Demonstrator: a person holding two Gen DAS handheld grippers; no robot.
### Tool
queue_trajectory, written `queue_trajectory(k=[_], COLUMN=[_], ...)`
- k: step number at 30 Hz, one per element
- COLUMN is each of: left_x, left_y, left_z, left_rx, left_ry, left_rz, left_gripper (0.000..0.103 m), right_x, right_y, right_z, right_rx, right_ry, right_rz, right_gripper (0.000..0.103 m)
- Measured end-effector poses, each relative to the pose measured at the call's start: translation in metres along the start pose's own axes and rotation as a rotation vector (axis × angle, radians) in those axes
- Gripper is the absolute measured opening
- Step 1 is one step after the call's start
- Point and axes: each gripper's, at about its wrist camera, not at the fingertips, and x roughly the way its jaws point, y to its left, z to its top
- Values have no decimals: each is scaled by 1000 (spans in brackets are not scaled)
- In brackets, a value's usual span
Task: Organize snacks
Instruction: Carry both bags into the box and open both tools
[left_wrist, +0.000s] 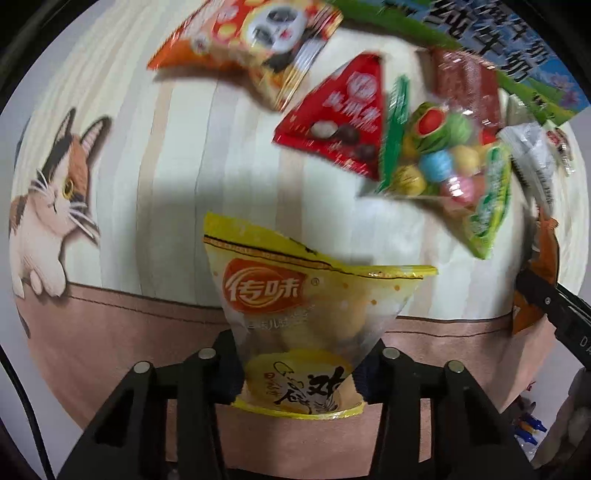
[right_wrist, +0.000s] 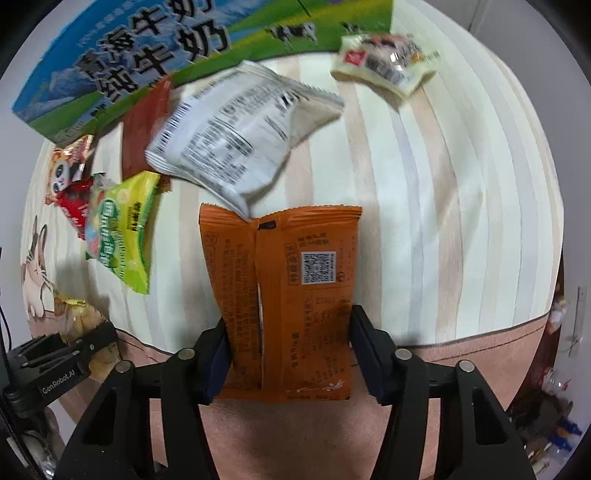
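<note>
My left gripper is shut on a yellow snack packet, held above the striped tablecloth. My right gripper is shut on an orange snack packet, its printed back facing the camera. In the left wrist view the orange packet and the right gripper's black body show at the far right. In the right wrist view the left gripper's body with the yellow packet shows at the lower left. Loose snacks lie on the cloth beyond both grippers.
A blue-green milk carton box stands at the back. Near it lie a white packet, a green candy bag, a red triangular packet, an orange panda packet, a dark red packet and a cream packet.
</note>
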Motion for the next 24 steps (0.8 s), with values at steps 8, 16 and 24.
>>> queue_trajectory(k=[8, 16, 24], left_x=[-96, -217, -209], left_y=[-40, -79, -72], left_z=[16, 95, 212], left_rx=[73, 169, 155], left_ry=[-151, -316, -256], left_rz=[-135, -282, -149], left_gripper=[40, 40, 41], right_x=[-77, -188, -184], right_y=[10, 20, 16], right_z=[12, 91, 206], right_rx=[-9, -33, -45], right_ry=[-119, -327, -324], right_rz=[147, 248, 105], right_gripper=[56, 56, 56])
